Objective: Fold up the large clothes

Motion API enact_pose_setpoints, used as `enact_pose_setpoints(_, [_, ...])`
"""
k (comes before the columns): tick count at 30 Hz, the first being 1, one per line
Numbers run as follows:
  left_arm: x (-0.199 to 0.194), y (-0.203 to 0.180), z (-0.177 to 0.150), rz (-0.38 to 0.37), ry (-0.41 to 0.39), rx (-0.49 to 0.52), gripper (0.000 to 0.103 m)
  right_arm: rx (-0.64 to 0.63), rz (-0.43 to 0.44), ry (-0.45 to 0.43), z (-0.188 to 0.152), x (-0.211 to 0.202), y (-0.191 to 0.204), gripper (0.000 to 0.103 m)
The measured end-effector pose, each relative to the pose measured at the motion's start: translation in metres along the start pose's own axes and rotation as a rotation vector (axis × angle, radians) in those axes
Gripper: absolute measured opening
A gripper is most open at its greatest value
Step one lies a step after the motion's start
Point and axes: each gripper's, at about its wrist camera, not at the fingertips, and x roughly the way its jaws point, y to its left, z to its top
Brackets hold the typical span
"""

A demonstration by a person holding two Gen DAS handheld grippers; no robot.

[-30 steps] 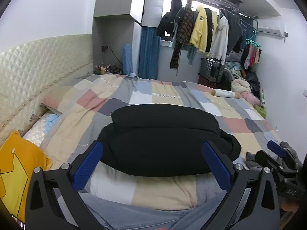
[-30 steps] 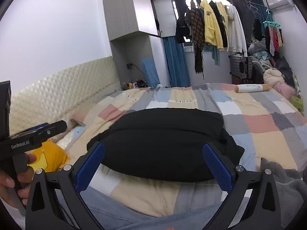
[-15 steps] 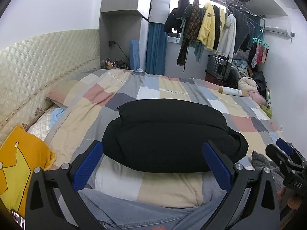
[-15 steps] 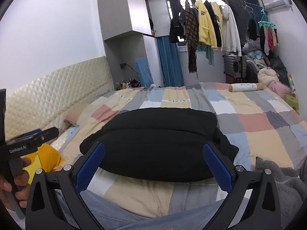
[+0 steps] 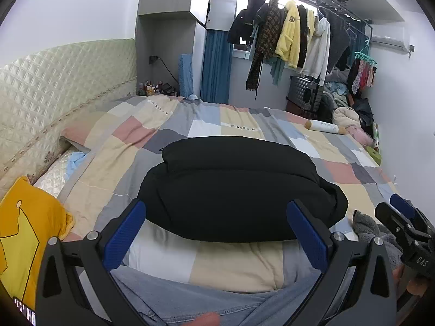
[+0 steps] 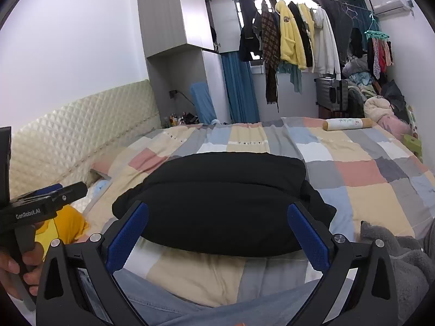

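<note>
Plainly, puffy black garment point(image 5: 239, 190) lies folded, rounded.

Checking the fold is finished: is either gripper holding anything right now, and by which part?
Nothing is held. The left gripper and right gripper are both open, short of the folded black garment on the bed.

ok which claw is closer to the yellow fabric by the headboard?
Left. The left claw is just beside the yellow fabric, to its right; the right claw is farther right, next to the grey fleece.
</note>
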Motion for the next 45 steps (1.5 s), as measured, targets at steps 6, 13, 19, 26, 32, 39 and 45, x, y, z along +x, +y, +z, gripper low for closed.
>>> enact_pose_setpoints(6, [0.001, -0.001, 0.0, 0.008, 0.004, 0.001, 0.103, -0.005, -0.003, -0.001, 0.002, 0.001, 0.0, 0.103])
enact_pose_setpoints(13, [0.002, 0.001, -0.001, 0.002, 0.013, 0.001, 0.103, -0.005, -0.012, 0.004, 0.002, 0.002, -0.001, 0.103])
enact_pose_setpoints(19, [0.002, 0.001, -0.001, -0.004, 0.012, -0.001, 0.103, -0.003, -0.017, 0.003, 0.0, 0.001, -0.002, 0.103])
enact_pose_setpoints(26, [-0.001, -0.005, -0.001, -0.012, 0.017, 0.006, 0.103, 0.003, -0.027, -0.002, -0.003, 0.0, -0.005, 0.103])
enact_pose_setpoints(32, [0.0, -0.007, -0.001, -0.009, 0.018, 0.006, 0.103, 0.015, -0.039, 0.004, -0.003, 0.001, -0.008, 0.103])
enact_pose_setpoints(39, [0.002, -0.008, -0.001, -0.014, 0.027, 0.006, 0.103, 0.017, -0.041, 0.004, -0.004, 0.001, -0.007, 0.103])
enact_pose_setpoints(45, [0.002, -0.008, -0.002, -0.013, 0.026, 0.007, 0.103, 0.017, -0.042, 0.004, -0.004, 0.001, -0.007, 0.103])
